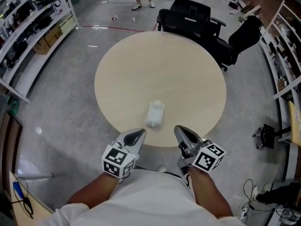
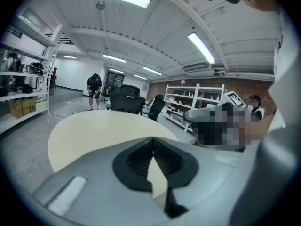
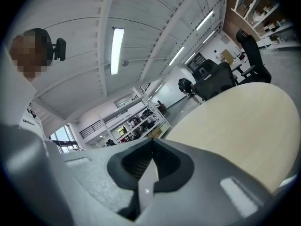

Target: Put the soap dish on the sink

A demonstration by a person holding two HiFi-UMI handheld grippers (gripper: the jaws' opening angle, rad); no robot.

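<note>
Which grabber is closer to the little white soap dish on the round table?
Left, slightly. The left gripper sits just below-left of the white soap dish; the right gripper is a bit farther off, below-right. Neither touches it.

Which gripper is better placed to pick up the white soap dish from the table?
Left, probably: the left gripper looks slightly nearer the soap dish than the right gripper. Both are shut and empty near the table edge.

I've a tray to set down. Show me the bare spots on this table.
Nearly all the table is bare: the far half toward the chairs, and the stretches left and right of the dish. Only the near edge is crowded, with the dish just beyond the left gripper and right gripper.
</note>
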